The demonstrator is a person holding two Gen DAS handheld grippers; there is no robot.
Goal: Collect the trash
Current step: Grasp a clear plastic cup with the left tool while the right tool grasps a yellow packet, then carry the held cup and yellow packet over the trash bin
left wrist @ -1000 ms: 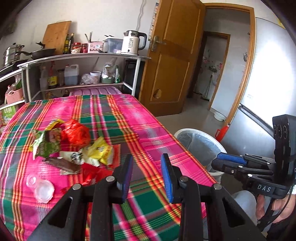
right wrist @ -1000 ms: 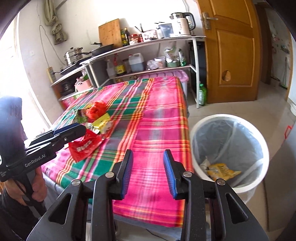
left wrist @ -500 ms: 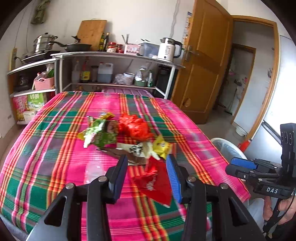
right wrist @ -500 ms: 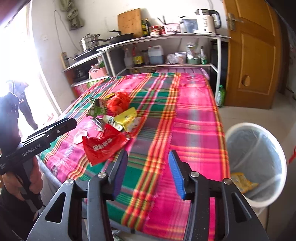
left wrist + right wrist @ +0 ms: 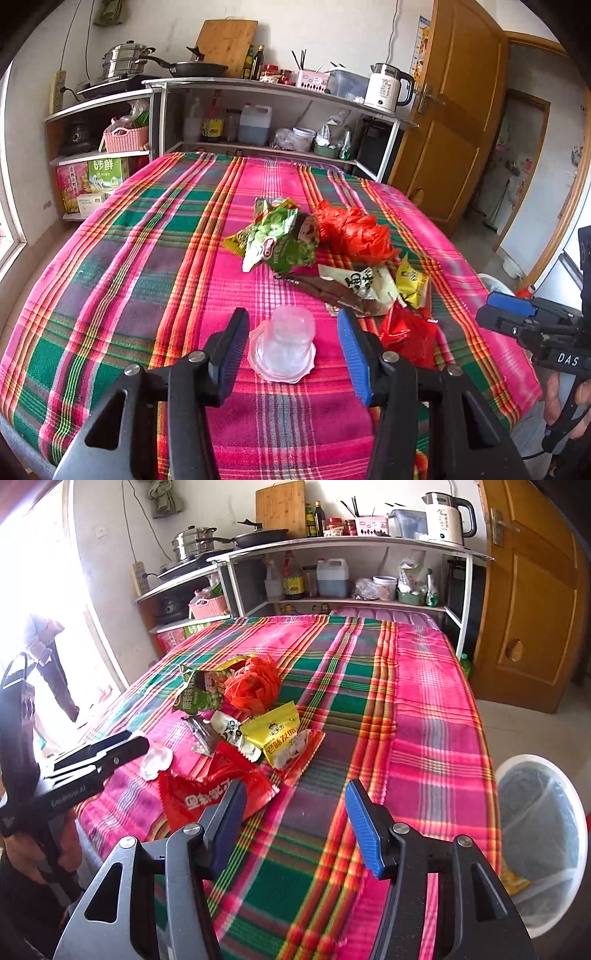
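Note:
A heap of trash lies on the plaid tablecloth (image 5: pixel 129 266): a green snack bag (image 5: pixel 284 240), a crumpled orange plastic bag (image 5: pixel 354 232), a yellow packet (image 5: pixel 277 734), a red wrapper (image 5: pixel 210 794) and a clear plastic cup (image 5: pixel 286 339). My left gripper (image 5: pixel 293 345) is opening, its jaws on either side of the clear cup without touching it. My right gripper (image 5: pixel 295 825) is also opening, over bare cloth just right of the red wrapper, nothing between its jaws. The white trash bin (image 5: pixel 543 834) stands beside the table at the right.
A shelf unit (image 5: pixel 258 88) with pots, bottles and a kettle (image 5: pixel 388 88) runs along the far wall. A wooden door (image 5: pixel 535 590) is at the right. The right gripper shows at the edge of the left wrist view (image 5: pixel 532 325), held by a hand.
Both grippers swung from the bin side toward the trash heap and spread their jaws wider. The clear cup now sits between the left jaws; the red wrapper lies beside the right ones.

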